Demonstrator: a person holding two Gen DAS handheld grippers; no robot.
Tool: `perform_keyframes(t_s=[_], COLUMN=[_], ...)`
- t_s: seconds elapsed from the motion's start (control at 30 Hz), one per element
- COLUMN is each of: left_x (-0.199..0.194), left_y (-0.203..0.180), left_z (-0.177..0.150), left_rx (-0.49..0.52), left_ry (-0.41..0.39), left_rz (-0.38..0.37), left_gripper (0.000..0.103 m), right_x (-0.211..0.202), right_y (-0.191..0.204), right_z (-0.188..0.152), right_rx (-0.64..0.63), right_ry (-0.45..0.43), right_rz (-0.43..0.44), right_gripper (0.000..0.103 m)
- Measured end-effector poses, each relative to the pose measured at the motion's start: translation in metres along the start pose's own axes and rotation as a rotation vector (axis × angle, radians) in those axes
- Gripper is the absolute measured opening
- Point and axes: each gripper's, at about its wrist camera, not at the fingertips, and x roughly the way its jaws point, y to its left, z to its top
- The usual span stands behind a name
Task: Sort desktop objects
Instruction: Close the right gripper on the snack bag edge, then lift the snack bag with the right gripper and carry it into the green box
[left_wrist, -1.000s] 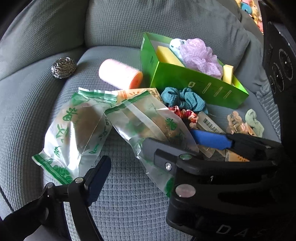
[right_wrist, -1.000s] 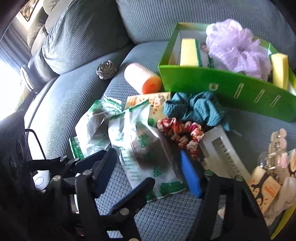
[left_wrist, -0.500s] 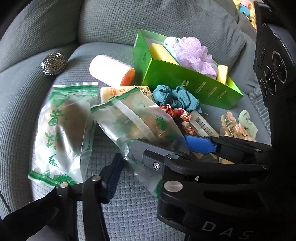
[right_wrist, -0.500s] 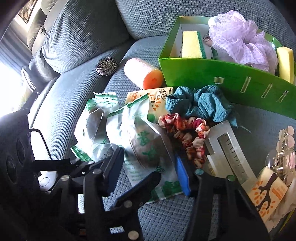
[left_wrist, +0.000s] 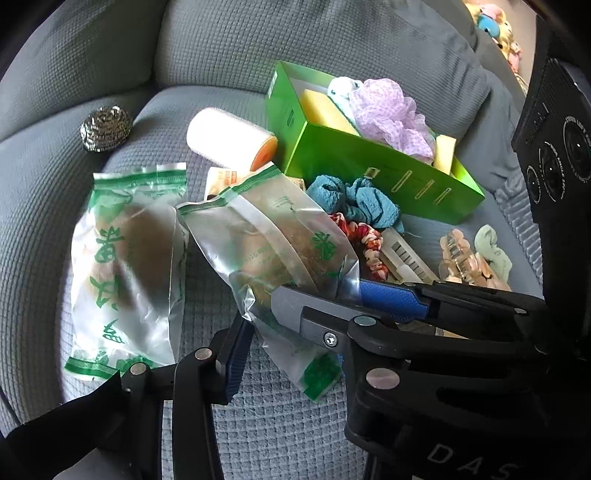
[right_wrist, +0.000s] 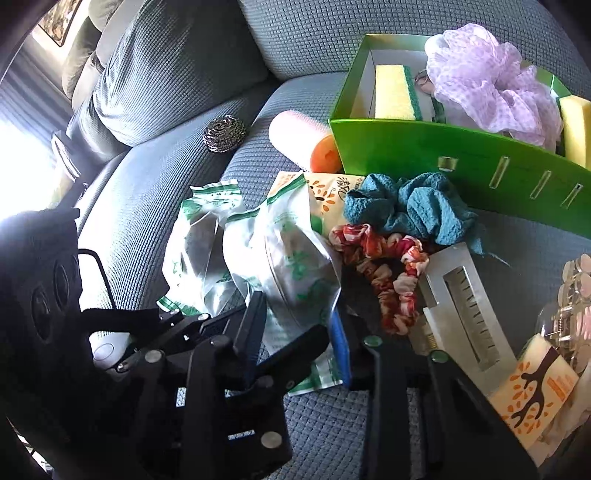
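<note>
Two clear snack bags with green print lie on the grey sofa seat: one at the left (left_wrist: 125, 273) and one in the middle (left_wrist: 273, 251), the latter also in the right wrist view (right_wrist: 291, 266). My left gripper (left_wrist: 291, 328) is open, its fingers either side of the middle bag's near end. My right gripper (right_wrist: 299, 325) is open too, astride the same bag from the other side. A green box (left_wrist: 373, 166) behind holds yellow sponges and a purple mesh puff (left_wrist: 388, 110).
A steel scourer (left_wrist: 105, 127), a pink roll with an orange end (left_wrist: 229, 138), a teal scrunchie (left_wrist: 354, 199), a red patterned scrunchie (right_wrist: 380, 273), a metal ruler (right_wrist: 465, 310), hair clips (left_wrist: 465, 254) and a tissue pack (right_wrist: 532, 395) lie around the bags.
Both grippers have moved forward onto the middle snack bag, and their fingers now stand closer round its near end. The bags have not been lifted.
</note>
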Motion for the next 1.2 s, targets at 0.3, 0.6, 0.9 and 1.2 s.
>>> perform_keyframes(t_s=[0.3, 0.6, 0.9, 1.2], left_x=[-0.006, -0.024, -0.040, -0.045], left_y=[-0.007, -0.015, -0.026, -0.043], left_z=[0.001, 0.007, 0.018, 0.038], left_rx=[0.043, 0.072, 0.110, 0.149], left_ry=[-0.027, -0.064, -0.096, -0.122], left_rz=[0.022, 0.044, 0.059, 0.059], left_gripper=[0.043, 0.043, 0.043, 0.043], right_x=[-0.003, -0.017, -0.036, -0.053], right_y=[0.005, 0.018, 0.022, 0.018], right_z=[0.003, 0.012, 0.018, 0.032], right_rx=[-0.011, -0.026, -0.036, -0.034], right_ry=[-0.021, -0.066, -0.114, -0.163], right_rz=[0.007, 0.022, 0.029, 0.019], right_gripper=[0.026, 0.026, 0.026, 0.026])
